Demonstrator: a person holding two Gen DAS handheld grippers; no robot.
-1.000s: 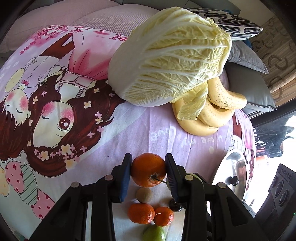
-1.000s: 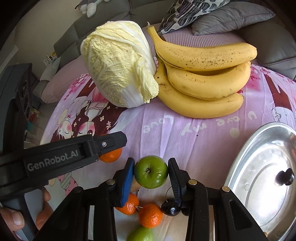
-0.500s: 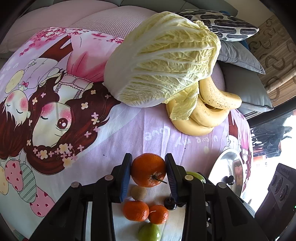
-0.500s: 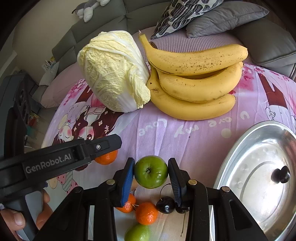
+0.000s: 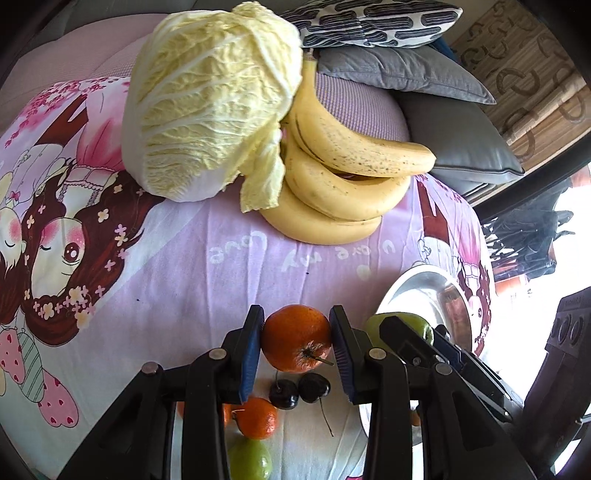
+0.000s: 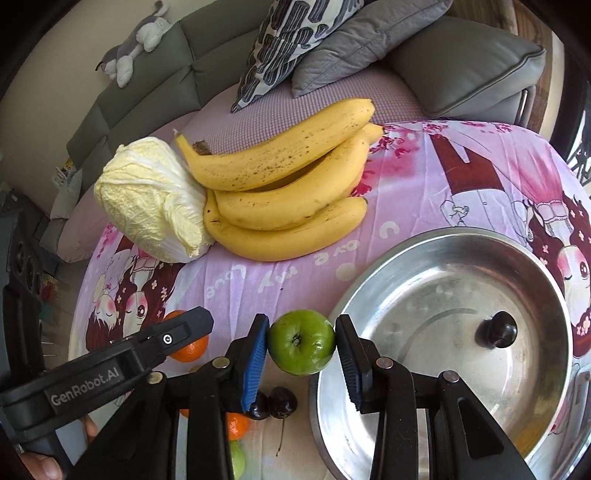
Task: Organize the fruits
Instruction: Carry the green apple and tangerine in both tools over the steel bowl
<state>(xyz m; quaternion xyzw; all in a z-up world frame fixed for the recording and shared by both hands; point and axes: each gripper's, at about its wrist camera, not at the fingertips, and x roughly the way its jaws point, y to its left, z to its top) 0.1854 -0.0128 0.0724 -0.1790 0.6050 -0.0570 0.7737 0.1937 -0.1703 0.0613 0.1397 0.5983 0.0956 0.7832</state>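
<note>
1. Grey sofa cushions (image 6: 461, 62) and a patterned pillow (image 5: 373, 22) back a round desk covered by a pink cartoon-print cloth (image 5: 177, 266).
2. At the far left of the cloth lies a pale napa cabbage (image 5: 210, 99), its loose leaf touching a bunch of three bananas (image 5: 343, 177) just to its right.
3. Near the front edge, the left tool (image 5: 297, 345) is clamped on an orange (image 5: 297, 338), blue pads pressing both sides, the fruit lifted clear of the cloth.
4. Below that orange, on the cloth, sit two dark cherries (image 5: 299, 391) side by side, a smaller orange (image 5: 256, 417) and a green lime-like fruit (image 5: 249, 459) nearest the camera.
5. Right of the left tool, the right tool (image 6: 301, 349) is clamped on a green apple (image 6: 301, 347), stem end facing the camera, held just beside the rim of a steel pan (image 6: 443, 295).
6. Inside that pan rests a black knob (image 6: 496, 328); whether this is an upturned lid cannot be told.
7. At the right wrist view's lower left a thumb (image 6: 40, 467) shows under the left tool's handle.
</note>
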